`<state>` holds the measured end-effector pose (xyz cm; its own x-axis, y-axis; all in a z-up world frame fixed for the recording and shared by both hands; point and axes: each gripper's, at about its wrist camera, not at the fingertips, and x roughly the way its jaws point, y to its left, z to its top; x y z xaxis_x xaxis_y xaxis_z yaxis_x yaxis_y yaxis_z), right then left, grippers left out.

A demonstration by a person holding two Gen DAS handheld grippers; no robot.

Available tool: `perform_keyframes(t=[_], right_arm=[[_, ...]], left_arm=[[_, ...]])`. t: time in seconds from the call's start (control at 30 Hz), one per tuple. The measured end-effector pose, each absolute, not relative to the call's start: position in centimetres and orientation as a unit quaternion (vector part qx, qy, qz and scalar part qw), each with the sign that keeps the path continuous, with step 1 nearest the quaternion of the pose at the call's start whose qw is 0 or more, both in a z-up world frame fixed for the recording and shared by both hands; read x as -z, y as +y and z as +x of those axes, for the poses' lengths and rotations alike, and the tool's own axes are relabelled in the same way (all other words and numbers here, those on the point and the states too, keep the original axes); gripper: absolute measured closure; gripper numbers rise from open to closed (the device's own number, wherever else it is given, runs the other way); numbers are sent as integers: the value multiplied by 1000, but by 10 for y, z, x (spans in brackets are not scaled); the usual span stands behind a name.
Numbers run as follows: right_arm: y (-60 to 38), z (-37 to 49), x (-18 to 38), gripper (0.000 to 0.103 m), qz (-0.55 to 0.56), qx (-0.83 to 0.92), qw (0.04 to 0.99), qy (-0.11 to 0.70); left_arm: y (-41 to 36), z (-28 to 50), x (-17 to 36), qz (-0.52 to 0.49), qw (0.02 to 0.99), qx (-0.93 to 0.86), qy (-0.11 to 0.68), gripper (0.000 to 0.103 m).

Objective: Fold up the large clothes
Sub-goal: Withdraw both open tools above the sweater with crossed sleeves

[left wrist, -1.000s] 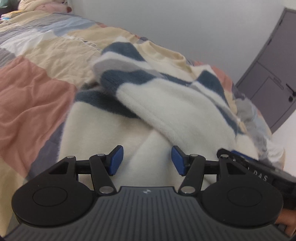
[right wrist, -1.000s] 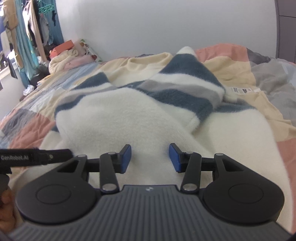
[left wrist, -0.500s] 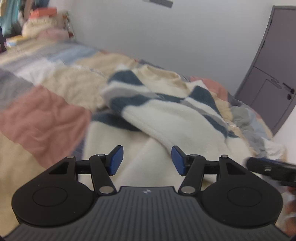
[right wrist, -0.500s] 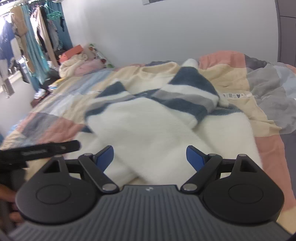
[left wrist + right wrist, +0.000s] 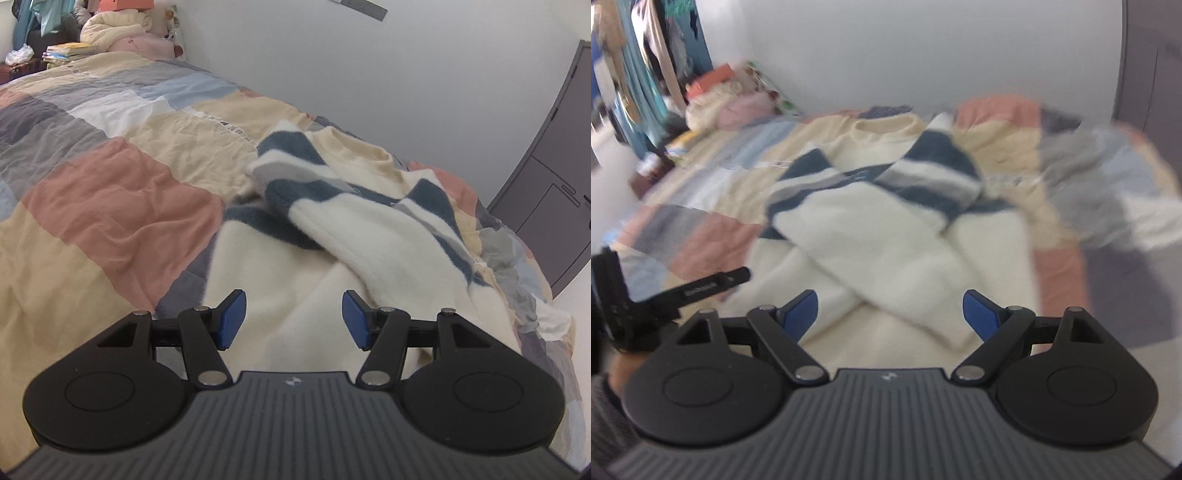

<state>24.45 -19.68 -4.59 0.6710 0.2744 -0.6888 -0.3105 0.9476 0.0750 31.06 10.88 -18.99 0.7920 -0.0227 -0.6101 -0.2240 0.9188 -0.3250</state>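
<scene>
A big bed (image 5: 110,192) fills both views. Its quilt (image 5: 1071,162) is a patchwork of pink, cream, grey and pale blue squares, and it is wrinkled. A white wall (image 5: 369,74) stands behind the bed, and a grey door (image 5: 546,199) is far on the right in the left wrist view.

A fluffy sweater (image 5: 332,236) lies flat on the quilt, on the near right part of the bed in the left wrist view. It is cream with dark blue and grey stripes. Its two sleeves (image 5: 886,236) are laid over the body and cross each other. The collar (image 5: 886,125) is at the far end, near the wall.

Far on the left is a pile of bedding (image 5: 118,29) with an orange box on top.

The left gripper (image 5: 293,319) is above the near edge of the sweater. Its blue pads are apart, with nothing between them.

The right gripper (image 5: 890,315) is spread wider. It holds nothing too. That view is blurry.
</scene>
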Motion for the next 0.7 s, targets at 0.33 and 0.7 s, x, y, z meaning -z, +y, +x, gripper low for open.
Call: perform_keyframes(t=[0.33,0.7], right_arm=[[-196,245,24,16,-30,-121,914,387],[-193,240,22,16,-40,-117,912,390]], left_arm=[[105,315,194,-197,922,-52,329,39],[112,311,191,-219,918,-58,326,40]])
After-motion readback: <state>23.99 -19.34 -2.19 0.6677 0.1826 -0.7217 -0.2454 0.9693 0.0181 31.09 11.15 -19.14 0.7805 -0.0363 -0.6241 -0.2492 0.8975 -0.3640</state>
